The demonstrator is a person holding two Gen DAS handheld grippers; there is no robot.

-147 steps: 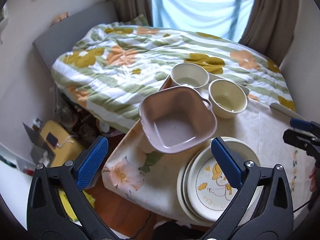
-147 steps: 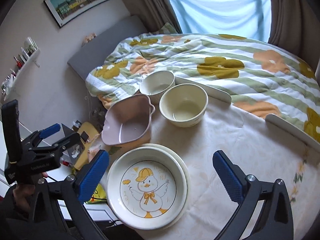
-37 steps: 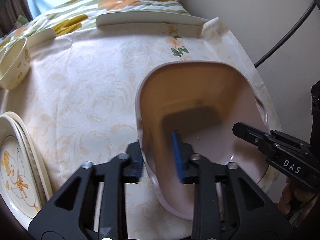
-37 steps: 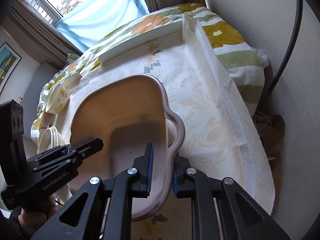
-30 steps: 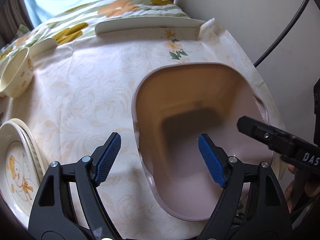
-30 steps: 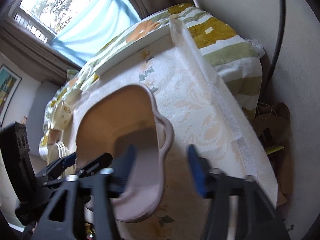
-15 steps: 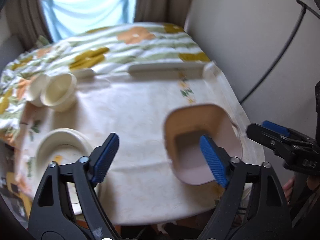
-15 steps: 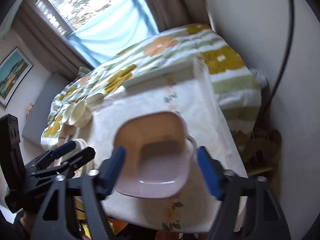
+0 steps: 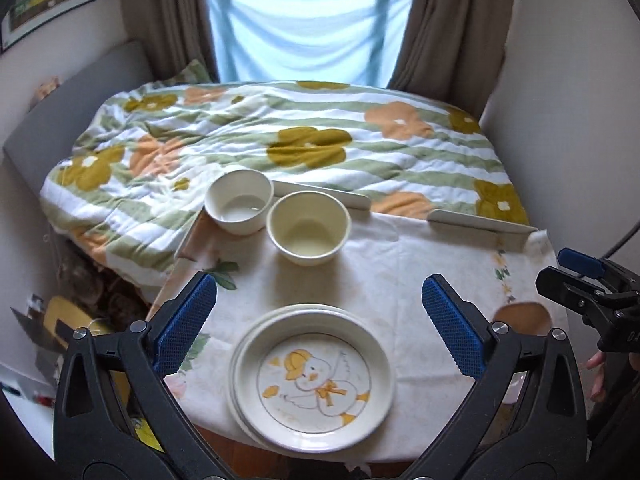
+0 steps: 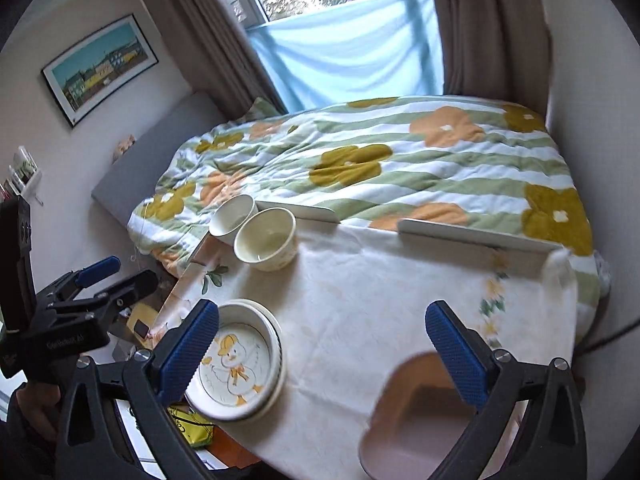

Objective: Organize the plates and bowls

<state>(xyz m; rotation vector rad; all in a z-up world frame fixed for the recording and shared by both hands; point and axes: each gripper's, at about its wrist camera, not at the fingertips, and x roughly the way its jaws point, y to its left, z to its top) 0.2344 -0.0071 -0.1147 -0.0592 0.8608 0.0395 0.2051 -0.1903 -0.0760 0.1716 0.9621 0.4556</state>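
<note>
Fingers on both the left gripper (image 9: 319, 330) and right gripper (image 10: 320, 348) are spread wide and opening, nothing between them. The pink tub (image 10: 416, 424) sits at the counter's (image 10: 360, 300) near right corner, duck plates (image 9: 312, 380) stacked near left, two cream bowls (image 9: 306, 234) touching at the back by the bed (image 9: 280, 140).

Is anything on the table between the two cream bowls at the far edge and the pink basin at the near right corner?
Nothing visible: only bare tablecloth lies between the cream bowls and the pink basin. The duck plate stack sits off to the left of that line.
</note>
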